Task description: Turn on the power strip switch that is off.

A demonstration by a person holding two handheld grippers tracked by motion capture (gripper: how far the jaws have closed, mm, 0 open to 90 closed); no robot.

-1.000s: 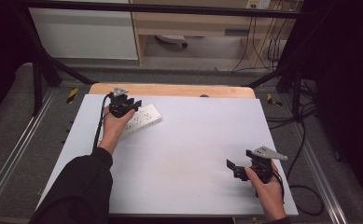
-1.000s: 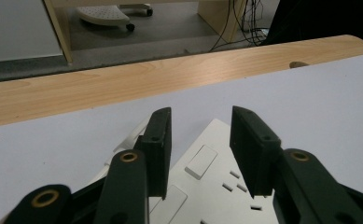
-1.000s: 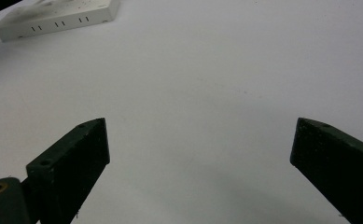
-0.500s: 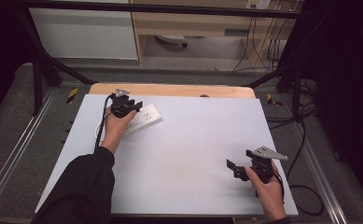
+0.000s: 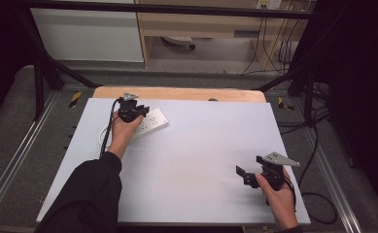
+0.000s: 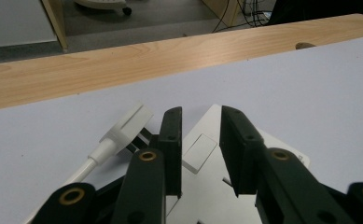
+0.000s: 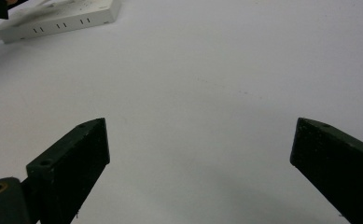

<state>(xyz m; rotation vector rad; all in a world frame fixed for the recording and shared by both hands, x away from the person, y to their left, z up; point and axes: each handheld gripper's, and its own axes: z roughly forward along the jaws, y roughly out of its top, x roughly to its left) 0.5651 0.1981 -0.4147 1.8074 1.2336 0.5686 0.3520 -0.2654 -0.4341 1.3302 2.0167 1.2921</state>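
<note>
Left tool (image 6: 198, 116): black jaws narrowed, having just been closing, now straddling the end of the white rectangular plastic power strip (image 6: 207, 154). A strip of white shows between them over the flat rocker switch (image 6: 199, 152); whether the pads actually press anything I cannot tell. Just beside the left jaw, a white plug (image 6: 125, 128) on a white cable sits against the strip's edge, prongs partly visible, so seemingly not fully seated.

High view: left tool (image 5: 130, 110) at the far left of the white worktop (image 5: 201, 160), over the near end of the power strip (image 5: 153, 122), which lies flat and angled, close to the wooden edge (image 5: 177, 93).

Right tool (image 5: 255, 175): jaws spread wide, nothing between them, resting at the near right, well apart from the strip (image 7: 58, 18).

Judgement: early stage. The strip is reached and bracketed, not lifted. Securing the hold or working the switch or plug is still left
</note>
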